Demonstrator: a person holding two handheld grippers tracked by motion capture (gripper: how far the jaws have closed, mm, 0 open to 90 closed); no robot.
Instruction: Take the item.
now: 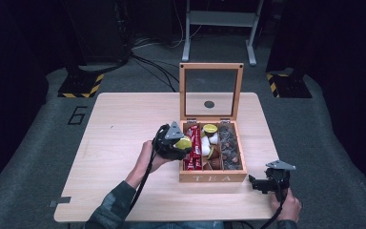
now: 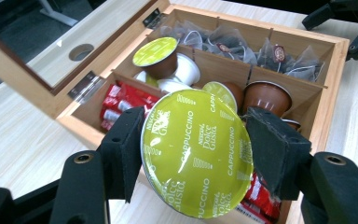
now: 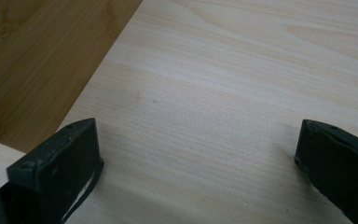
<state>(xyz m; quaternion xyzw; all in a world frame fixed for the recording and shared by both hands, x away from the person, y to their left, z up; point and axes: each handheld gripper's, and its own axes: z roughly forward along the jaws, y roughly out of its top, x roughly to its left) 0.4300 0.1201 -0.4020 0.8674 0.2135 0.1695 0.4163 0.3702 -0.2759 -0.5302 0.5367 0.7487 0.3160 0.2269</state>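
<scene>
Capsule [image 2: 196, 151] clamped in left hand-held gripper [image 2: 193, 149] above tea box [image 2: 328, 100].

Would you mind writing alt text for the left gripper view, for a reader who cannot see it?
The left gripper clamps a green-lidded Dolce Gusto cappuccino capsule between its two black jaws, above an open wooden tea box. The box's compartments hold more capsules, red sachets and tea bags.

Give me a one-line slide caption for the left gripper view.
Left gripper clamps a green-lidded cappuccino capsule over the open wooden tea box.
</scene>
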